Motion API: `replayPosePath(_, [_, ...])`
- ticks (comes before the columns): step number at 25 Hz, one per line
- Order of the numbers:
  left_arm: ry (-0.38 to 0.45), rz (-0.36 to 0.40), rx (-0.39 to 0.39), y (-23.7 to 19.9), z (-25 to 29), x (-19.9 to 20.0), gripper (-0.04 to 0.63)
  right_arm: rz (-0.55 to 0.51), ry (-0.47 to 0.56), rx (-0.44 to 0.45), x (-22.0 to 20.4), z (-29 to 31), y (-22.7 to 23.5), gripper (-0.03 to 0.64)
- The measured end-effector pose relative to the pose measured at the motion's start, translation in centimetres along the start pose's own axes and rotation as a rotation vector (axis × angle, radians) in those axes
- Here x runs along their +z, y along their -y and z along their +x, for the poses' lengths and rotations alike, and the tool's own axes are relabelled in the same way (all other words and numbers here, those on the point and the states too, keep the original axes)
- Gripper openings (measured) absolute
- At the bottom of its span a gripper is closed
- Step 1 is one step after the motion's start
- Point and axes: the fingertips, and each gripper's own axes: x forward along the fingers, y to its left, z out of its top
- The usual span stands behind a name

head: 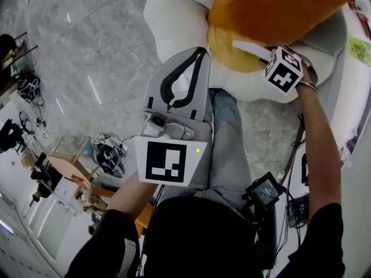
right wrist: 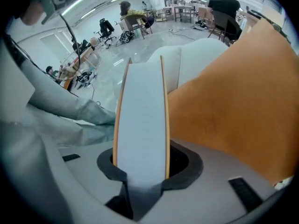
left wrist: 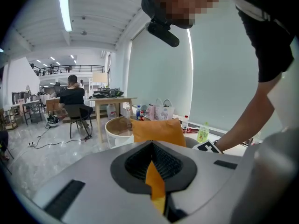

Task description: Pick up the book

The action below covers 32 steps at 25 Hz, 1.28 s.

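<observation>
Two grippers are seen, one in each hand. The right gripper [right wrist: 142,166] is clamped on the book [right wrist: 140,120], whose pale page edge is framed by thin orange covers where it stands out of the jaws. The right arm is stretched well forward, forearm bare, and its gripper is pointed steeply down. The book is thus held over the white sofa [head: 174,16], toward its near edge and just beside the orange cushion [head: 278,7] that is propped on the seat. The left gripper [head: 199,54] is carried closer to the body, above a leg in jeans [head: 229,149], with the elbow bent and the jaws aimed forward and slightly down. Its jaws appear to be drawn together at the tips, with nothing gripped between them.
</observation>
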Motion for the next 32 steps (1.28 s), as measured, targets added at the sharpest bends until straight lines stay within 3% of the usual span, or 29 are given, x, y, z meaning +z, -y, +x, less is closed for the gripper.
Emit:
replayPosePath(4, [0.009, -0.01, 0.015, 0.3, -1.9, 1.7, 0.011, 0.104, 0.103, -0.006, 1.3, -4.2, -1.2, 0.153])
replayPosePath(9, [0.018, 0.012, 0.016, 0.7, -4.6, 4.0, 0.011, 0.113, 0.191, -0.031, 2.2, -9.3, -3.4, 0.153])
replayPosePath(17, [0.07, 0.016, 0.046, 1.2, -8.0, 7.6, 0.011, 0.251, 0.391, -0.077, 4.0, -17.3, -4.1, 0.153])
replayPosePath(25, [0.159, 0.055, 0.022, 2.7, -10.1, 12.9, 0.011, 0.278, 0.541, -0.179, 4.8, -26.4, -4.1, 0.153])
replayPosePath(32, [0.211, 0.086, 0.035, 1.5, -13.0, 17.5, 0.011, 0.299, 0.715, -0.279, 7.0, -38.0, -4.6, 0.153])
